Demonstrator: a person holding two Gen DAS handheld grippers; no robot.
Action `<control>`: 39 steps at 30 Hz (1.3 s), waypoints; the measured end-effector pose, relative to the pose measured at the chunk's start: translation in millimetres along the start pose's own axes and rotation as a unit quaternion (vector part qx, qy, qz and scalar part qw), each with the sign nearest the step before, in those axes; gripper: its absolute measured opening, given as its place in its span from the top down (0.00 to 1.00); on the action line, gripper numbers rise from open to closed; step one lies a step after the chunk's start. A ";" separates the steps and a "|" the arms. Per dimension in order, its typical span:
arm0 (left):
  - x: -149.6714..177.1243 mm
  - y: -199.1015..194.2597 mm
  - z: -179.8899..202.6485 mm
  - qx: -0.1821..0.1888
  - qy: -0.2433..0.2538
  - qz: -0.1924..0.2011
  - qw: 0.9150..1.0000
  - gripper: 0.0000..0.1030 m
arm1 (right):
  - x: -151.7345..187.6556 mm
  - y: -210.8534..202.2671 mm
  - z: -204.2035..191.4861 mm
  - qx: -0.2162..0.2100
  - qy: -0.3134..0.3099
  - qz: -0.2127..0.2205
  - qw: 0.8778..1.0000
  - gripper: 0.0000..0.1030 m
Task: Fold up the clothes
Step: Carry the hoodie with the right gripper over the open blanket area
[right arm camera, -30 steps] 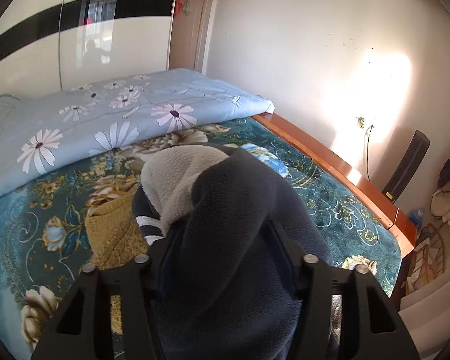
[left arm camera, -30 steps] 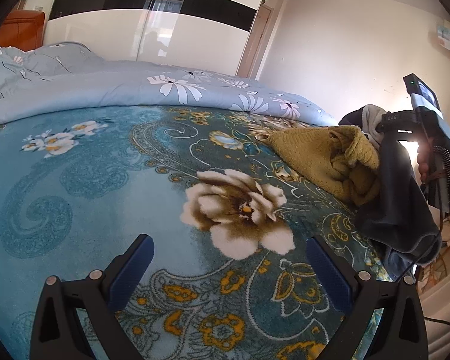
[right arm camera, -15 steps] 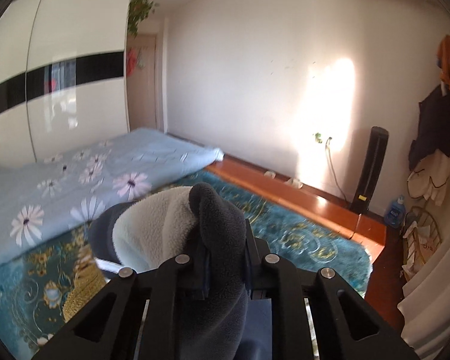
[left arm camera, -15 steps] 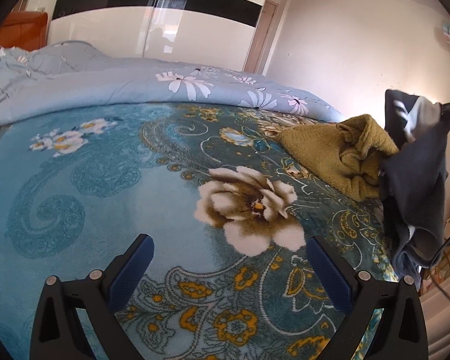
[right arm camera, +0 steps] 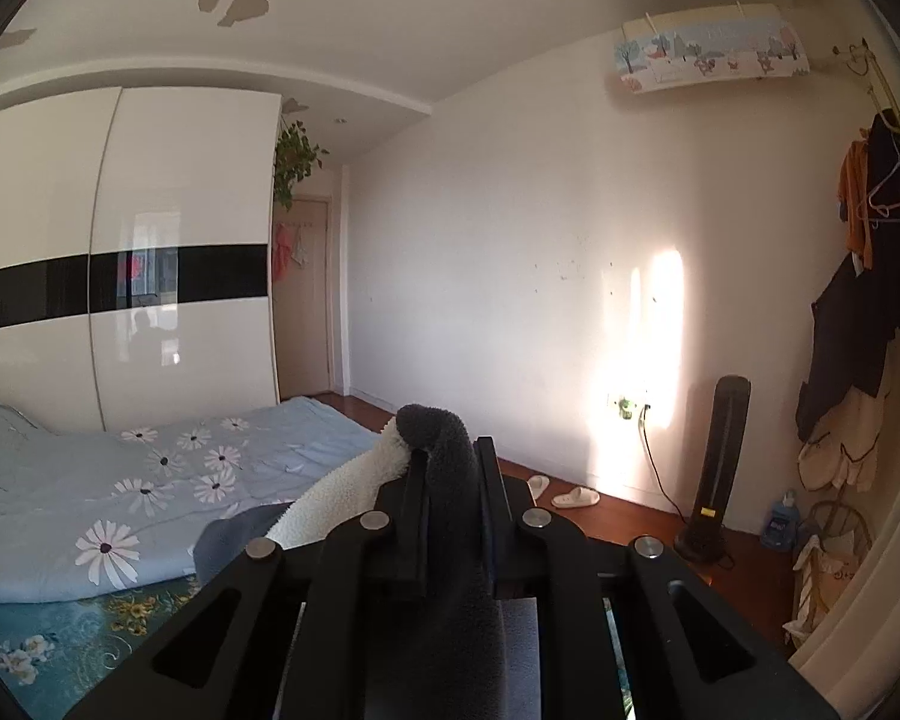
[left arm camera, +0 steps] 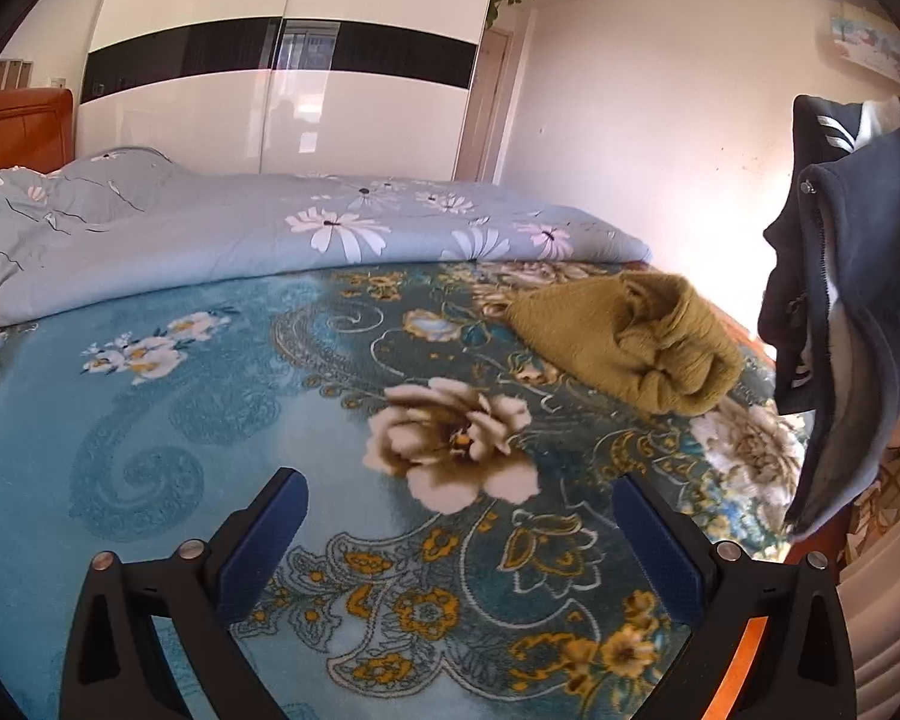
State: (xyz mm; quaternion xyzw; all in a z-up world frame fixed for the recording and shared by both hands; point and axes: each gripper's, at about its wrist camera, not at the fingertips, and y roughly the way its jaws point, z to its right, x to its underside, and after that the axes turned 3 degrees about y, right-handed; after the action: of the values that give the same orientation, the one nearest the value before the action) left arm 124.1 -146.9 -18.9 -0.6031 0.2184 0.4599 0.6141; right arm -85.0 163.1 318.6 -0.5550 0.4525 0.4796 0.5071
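Observation:
My right gripper [right arm camera: 450, 468] is shut on a dark navy fleece jacket [right arm camera: 444, 540] with white lining, held high in the air. In the left wrist view the jacket [left arm camera: 846, 324] hangs at the far right, above the bed's edge. A mustard-yellow knit sweater [left arm camera: 624, 342] lies crumpled on the teal floral blanket [left arm camera: 150, 420]. My left gripper [left arm camera: 459, 540] is open and empty, low over the blanket's near part, left of the hanging jacket.
A light blue daisy duvet [left arm camera: 240, 240] lies bunched across the far side of the bed. A white wardrobe [left arm camera: 282, 90] stands behind. Right of the bed are a wooden floor, slippers [right arm camera: 573, 498], a black tower heater [right arm camera: 717, 468] and hanging clothes [right arm camera: 864, 312].
My right gripper has risen with the navy jacket, lifting it clear of the bed. Its view swung from the bed up to the wall. The left gripper stayed open, tilting up slightly.

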 end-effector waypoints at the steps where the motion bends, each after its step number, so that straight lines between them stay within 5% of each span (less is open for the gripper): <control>1: -0.8 -4.6 -0.6 0.003 -0.003 0.003 1.000 0.00 | -7.5 -9.4 -4.3 -0.005 -0.009 0.010 1.000 0.87; 9: -0.4 -34.0 -17.1 0.006 -0.030 0.016 0.999 0.00 | -27.4 -66.9 -67.3 -0.088 -0.053 0.030 0.994 0.87; 14: 5.0 -59.5 -54.0 -0.027 -0.054 0.028 0.998 0.00 | -15.8 -111.5 -128.9 -0.193 -0.062 0.026 0.979 0.87; 18: 10.4 -90.6 -102.3 -0.072 -0.088 0.044 0.993 0.00 | -10.6 -142.5 -187.9 -0.305 -0.039 0.022 0.951 0.87; 22: 22.8 -136.6 -153.9 -0.166 -0.099 0.067 0.979 0.00 | -4.9 -174.1 -248.3 -0.409 -0.013 0.027 0.912 0.87; 26: 44.9 -173.1 -199.2 -0.228 -0.121 0.072 0.963 0.00 | 16.0 -171.4 -291.9 -0.470 0.014 0.005 0.883 0.87; 32: 78.6 -208.6 -256.8 -0.285 -0.164 0.063 0.942 0.00 | 99.0 -109.3 -316.9 -0.488 0.013 -0.116 0.865 0.87; 39: 89.3 -178.8 -268.8 -0.263 -0.178 0.026 0.948 0.00 | 249.7 -20.7 -315.0 -0.391 -0.064 -0.265 0.879 0.88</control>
State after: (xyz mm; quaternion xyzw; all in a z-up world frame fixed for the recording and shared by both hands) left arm 392.3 -346.2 -43.5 -0.6455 -0.0076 0.6168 0.4503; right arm -8.8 -153.3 81.8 -0.7755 0.0309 0.4994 0.3851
